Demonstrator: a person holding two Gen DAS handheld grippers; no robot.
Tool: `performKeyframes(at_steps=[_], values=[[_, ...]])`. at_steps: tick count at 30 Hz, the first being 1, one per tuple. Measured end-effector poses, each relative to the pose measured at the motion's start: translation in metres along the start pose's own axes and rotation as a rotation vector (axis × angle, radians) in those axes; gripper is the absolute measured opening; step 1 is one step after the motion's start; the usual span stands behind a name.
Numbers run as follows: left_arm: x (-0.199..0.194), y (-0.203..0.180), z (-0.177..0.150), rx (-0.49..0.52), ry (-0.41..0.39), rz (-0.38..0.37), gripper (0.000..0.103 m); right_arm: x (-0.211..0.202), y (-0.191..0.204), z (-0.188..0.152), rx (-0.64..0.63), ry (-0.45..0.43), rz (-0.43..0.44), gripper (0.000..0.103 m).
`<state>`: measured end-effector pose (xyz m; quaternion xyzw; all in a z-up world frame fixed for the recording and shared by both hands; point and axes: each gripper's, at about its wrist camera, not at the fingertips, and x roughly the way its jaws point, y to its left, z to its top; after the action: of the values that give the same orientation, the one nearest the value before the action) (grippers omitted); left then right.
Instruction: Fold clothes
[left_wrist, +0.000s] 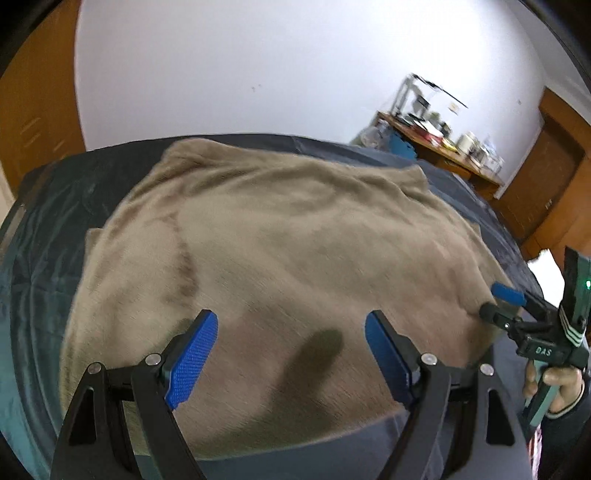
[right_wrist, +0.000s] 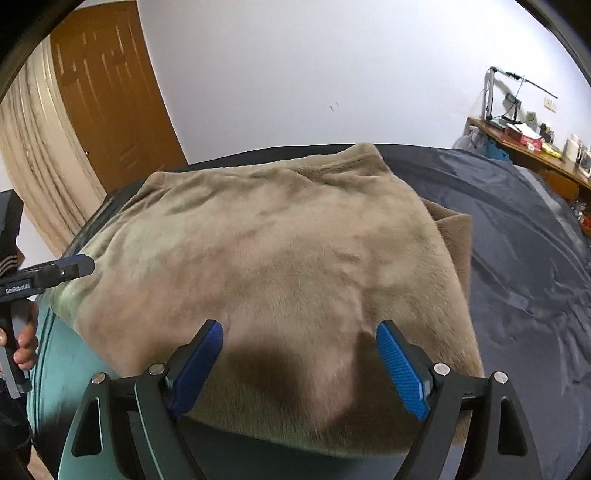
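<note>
Item, left: a brown wooden door (right_wrist: 107, 88) is standing at the far left, with a pale curtain (right_wrist: 33, 177) hanging beside it against the white wall (right_wrist: 295, 74).

Item, bed: a dark blue-green cover (right_wrist: 517, 258) is lying over the bed, and it is carrying the task's thing.

Item, garment: a tan fleece garment (left_wrist: 277, 240) is lying spread on the bed cover, filling the middle of both views; a second tan layer (right_wrist: 456, 236) is showing from under its right edge. Parts of it are blurred.

Item, left tool (left_wrist: 291, 354): I am holding it over the near edge of the garment, its blue pads (left_wrist: 192, 365) standing wide apart with nothing between them. Its shadow is falling on the fleece below.

Item, right tool (right_wrist: 299, 362): I am holding it over the near right part of the garment, its blue pads (right_wrist: 402, 373) likewise spread, gripping nothing. In the left wrist view it is showing at the right edge, my right hand (left_wrist: 554, 387) wrapping its handle, its tip near the garment's right border.

Item, right: a cluttered wooden worktop (right_wrist: 524, 147) is standing by the far wall, well apart from the garment.
</note>
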<state>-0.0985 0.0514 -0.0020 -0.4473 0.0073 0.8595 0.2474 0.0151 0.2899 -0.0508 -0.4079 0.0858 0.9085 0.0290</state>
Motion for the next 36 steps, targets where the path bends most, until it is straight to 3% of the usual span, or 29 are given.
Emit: performKeyframes(at_steps=[3, 11, 24, 29, 36], values=[[0.016, -0.001, -0.009, 0.005, 0.037, 0.038, 0.085, 0.005, 0.002, -0.009, -0.021, 0.022, -0.011, 0.087], [0.021, -0.005, -0.020, 0.065, -0.002, 0.075, 0.086, 0.007, -0.002, -0.015, -0.013, 0.017, -0.010, 0.087], [-0.005, -0.008, -0.013, -0.003, -0.038, -0.016, 0.087, -0.047, -0.075, -0.035, 0.342, -0.097, 0.114, 0.087], [0.000, -0.011, -0.014, -0.001, -0.037, -0.034, 0.087, -0.055, -0.079, -0.046, 0.407, -0.100, 0.094, 0.087], [0.010, -0.006, -0.021, -0.011, -0.026, -0.051, 0.087, -0.043, -0.093, -0.063, 0.578, -0.032, 0.149, 0.087]])
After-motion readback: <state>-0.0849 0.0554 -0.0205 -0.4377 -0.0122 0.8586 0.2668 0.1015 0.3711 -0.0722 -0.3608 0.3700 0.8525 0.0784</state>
